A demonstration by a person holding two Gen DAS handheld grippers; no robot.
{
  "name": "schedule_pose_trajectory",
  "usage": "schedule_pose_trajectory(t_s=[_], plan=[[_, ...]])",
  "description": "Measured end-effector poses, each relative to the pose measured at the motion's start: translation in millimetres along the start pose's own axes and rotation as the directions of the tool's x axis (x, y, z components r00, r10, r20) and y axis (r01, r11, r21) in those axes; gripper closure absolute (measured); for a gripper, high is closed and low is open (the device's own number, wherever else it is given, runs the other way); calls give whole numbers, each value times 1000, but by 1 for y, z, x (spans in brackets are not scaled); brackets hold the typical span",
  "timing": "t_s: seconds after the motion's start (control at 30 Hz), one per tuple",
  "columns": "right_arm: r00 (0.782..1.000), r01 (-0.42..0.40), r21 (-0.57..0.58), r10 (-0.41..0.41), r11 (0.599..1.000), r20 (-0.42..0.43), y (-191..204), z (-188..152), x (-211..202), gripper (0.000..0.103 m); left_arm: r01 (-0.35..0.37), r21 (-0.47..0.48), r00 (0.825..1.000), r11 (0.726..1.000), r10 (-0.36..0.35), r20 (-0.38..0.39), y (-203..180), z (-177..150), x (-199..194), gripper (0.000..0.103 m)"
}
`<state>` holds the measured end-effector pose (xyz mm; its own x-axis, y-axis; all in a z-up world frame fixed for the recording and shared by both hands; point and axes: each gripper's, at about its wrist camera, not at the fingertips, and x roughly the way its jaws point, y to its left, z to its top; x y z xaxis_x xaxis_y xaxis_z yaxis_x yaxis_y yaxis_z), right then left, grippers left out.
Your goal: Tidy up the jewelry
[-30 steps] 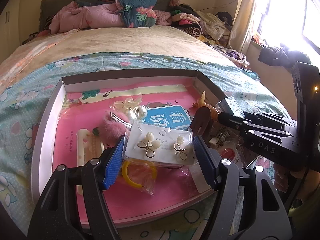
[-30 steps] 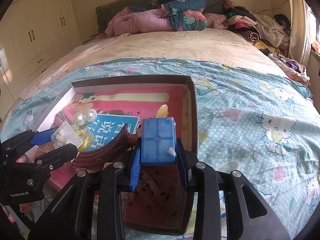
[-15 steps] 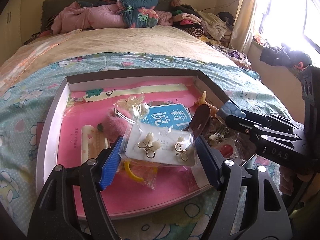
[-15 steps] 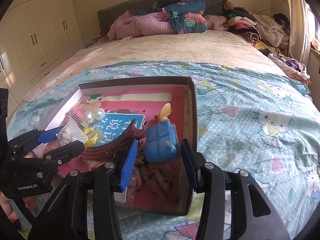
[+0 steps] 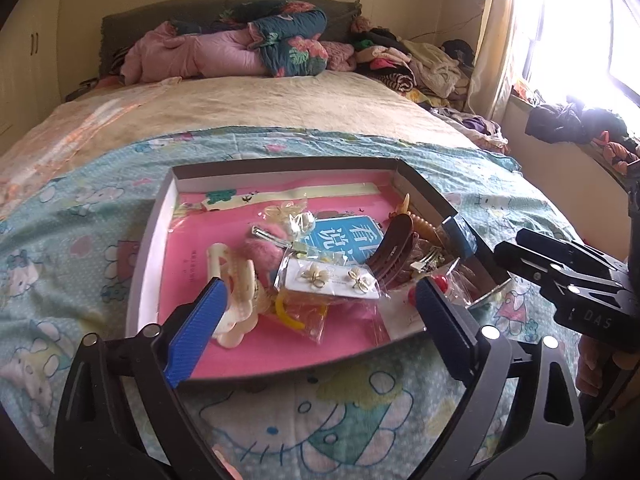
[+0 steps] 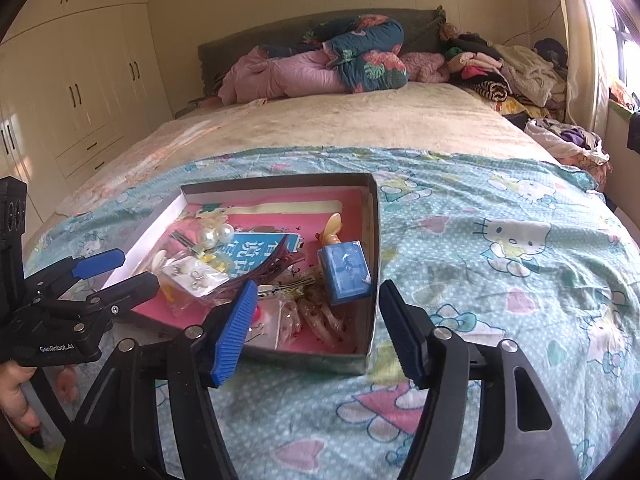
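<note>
Hovering over a bed spread with a teal cartoon-cat sheet (image 6: 500, 272), I hold my left gripper (image 5: 316, 312) with jaws wide, just opened, nothing between the pads. My right gripper (image 6: 316, 320) has just been opening too and grips nothing. A shallow pink-lined box (image 5: 148, 256) rests on the sheet, holding the earring card (image 5: 334, 280) in its clear bag, a brown hair clip (image 5: 394, 248) and a small blue case (image 6: 346, 270) leaning against its right wall. Rumpled quilts (image 6: 320, 68) pile at the headboard; cream wardrobes (image 6: 76, 92) line the left wall; a bright window (image 5: 580, 28) glares at right.
</note>
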<state>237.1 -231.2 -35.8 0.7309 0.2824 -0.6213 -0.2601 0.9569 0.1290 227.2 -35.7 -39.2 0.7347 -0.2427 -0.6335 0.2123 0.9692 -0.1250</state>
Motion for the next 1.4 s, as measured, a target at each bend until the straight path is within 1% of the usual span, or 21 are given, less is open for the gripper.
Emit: schedule_pose_trajectory(t_s=[0.07, 0.2, 0.27, 0.47, 0.7, 0.87, 1.0, 1.17, 1.3, 1.4], plan=[[1000, 0, -8, 1, 1000, 24, 5, -5, -10, 33, -9, 3, 1000, 1000, 9, 10, 0, -5, -8, 12], [996, 6, -33, -4, 999, 84, 18, -18, -33, 25, -28, 4, 999, 1000, 28, 28, -2, -13, -23, 12], [994, 4, -35, 0, 999, 107, 23, -22, -43, 18, -33, 10, 999, 999, 33, 37, -4, -18, -31, 12], [988, -2, -28, 6, 1000, 152, 35, -36, -65, 9, -52, 12, 995, 999, 51, 85, -4, -30, -57, 11], [983, 29, -18, -25, 999, 180, 43, -60, -80, 8, -78, 16, 989, 997, 75, 127, -3, -48, -80, 11], [972, 78, -40, -67, 996, 224, 46, -73, -91, 8, -99, 13, 985, 995, 96, 145, -3, -62, -91, 11], [966, 92, -43, -78, 995, 245, 47, -81, -95, 7, -113, 20, 982, 993, 109, 155, -5, -71, -94, 11], [962, 99, -51, -83, 994, 261, 51, -91, -98, 7, -100, 15, 980, 995, 96, 175, -8, -83, -99, 11], [955, 106, -39, -90, 994, 282, 52, -97, -102, 7, -95, 7, 976, 995, 92, 199, -10, -86, -102, 11], [944, 117, -34, -100, 993, 315, 52, -99, -106, 7, -101, 1, 969, 995, 98, 227, -12, -89, -107, 11]])
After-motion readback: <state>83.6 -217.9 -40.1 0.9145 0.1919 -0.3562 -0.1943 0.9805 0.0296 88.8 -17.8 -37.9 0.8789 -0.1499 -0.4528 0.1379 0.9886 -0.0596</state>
